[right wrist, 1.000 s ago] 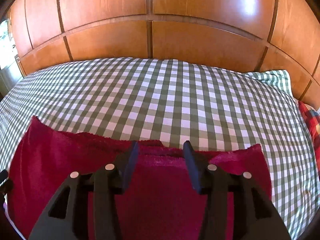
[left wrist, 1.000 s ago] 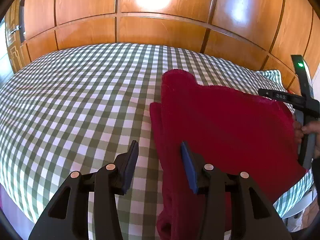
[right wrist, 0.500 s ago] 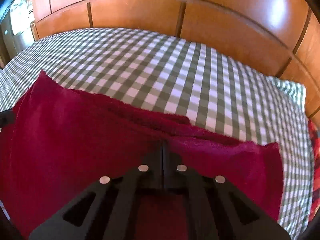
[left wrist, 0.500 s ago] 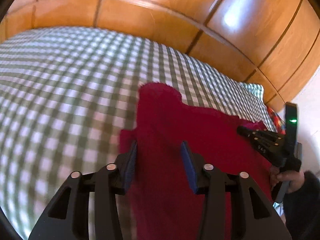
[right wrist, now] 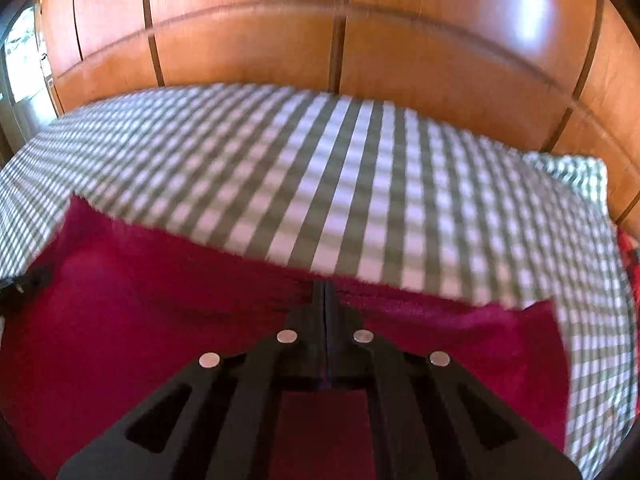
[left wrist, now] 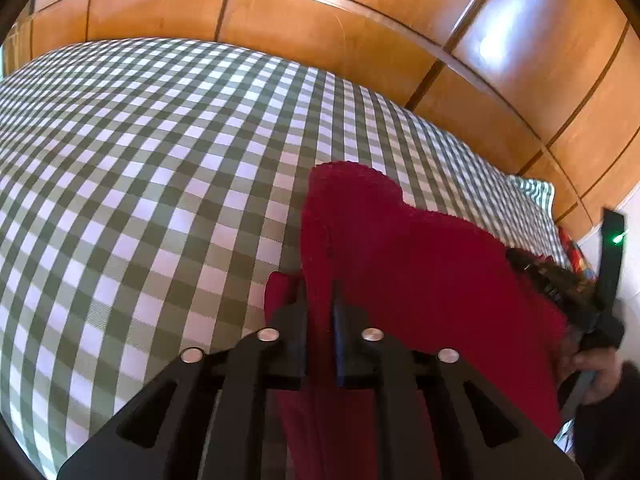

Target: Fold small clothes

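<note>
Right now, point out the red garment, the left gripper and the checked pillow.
red garment (left wrist: 420,264), left wrist view, on its broad flat middle.
left gripper (left wrist: 320,312), left wrist view, between its fingertips, shut on the garment's edge.
checked pillow (right wrist: 576,172), right wrist view, on its top face.

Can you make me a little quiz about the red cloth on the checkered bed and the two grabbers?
1. True or false: the left gripper has its fingers shut on the red cloth.
2. What is the red cloth lying on?
A. a wooden floor
B. a green and white checkered bedspread
C. a metal tray
3. Fill in the blank: the right gripper is ____ on the near edge of the red cloth.

Key
1. True: cloth is pinched between the fingers.
2. B.
3. Shut: its fingers meet with cloth on both sides.
</note>
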Demonstrator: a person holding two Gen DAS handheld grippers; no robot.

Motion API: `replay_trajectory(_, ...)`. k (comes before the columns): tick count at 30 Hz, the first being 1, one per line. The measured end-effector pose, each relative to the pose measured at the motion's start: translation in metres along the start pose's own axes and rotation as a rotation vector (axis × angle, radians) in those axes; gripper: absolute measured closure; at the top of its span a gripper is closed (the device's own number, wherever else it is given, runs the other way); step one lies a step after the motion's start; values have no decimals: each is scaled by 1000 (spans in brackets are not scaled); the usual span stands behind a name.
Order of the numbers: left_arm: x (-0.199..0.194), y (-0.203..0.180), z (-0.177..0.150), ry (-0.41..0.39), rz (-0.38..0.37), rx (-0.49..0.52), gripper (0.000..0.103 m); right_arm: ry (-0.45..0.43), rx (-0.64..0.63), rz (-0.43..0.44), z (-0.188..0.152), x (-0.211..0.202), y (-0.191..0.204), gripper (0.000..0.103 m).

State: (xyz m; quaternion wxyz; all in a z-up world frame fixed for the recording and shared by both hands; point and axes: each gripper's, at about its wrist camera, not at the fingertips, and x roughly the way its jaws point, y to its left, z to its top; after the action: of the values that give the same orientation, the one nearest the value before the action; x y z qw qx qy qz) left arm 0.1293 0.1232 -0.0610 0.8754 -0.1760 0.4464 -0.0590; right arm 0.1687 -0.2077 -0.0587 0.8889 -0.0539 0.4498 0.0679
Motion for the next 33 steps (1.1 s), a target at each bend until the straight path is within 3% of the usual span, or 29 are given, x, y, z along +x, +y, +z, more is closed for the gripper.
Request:
replay_trajectory(2, -8, 4, -3, 9, 3, -11, 78, -5, 21, 27, 1, -3, -5, 93)
replay_trajectory(3, -13, 5, -5, 5, 9, -14, 66, -16, 32, 34, 0, -8, -7, 85)
replay_trajectory(4, -20, 7, -9, -1, 19, -15, 54, -27, 39, 36, -1, -14, -8, 61)
replay_trajectory(5, -29, 8, -13, -12, 23, -14, 52, -44, 49, 31, -2, -20, -9, 46)
replay_trajectory(7, -44, 13, -20, -16, -3, -12, 52, -68, 65, 37, -7, -35, -11, 46)
replay_trajectory(13, -87, 21, -52, 5, -161, -21, 52, -84, 93, 34, -38, -69, -12, 26)
replay_trajectory(20, -112, 21, -110, 88, -288, 36, 52, -75, 143, -69, -81, -81, -33, 19)
replay_trajectory(21, -113, 20, -118, 89, -284, 41, 53, -70, 163, -72, -86, -78, -37, 18)
replay_trajectory(23, -108, 20, -123, 94, -261, 47, 75, -78, 200, -41, -93, -72, -45, 15)
replay_trajectory(24, -106, 19, -124, 91, -219, 65, 92, -93, 207, -32, -98, -70, -48, 14)
replay_trajectory(28, -111, 36, -125, 86, -195, 62, 96, -122, 213, -17, -104, -71, -49, 14)
replay_trajectory(33, -118, 23, -127, 78, -123, 142, 99, -138, 206, -13, -104, -70, -50, 14)
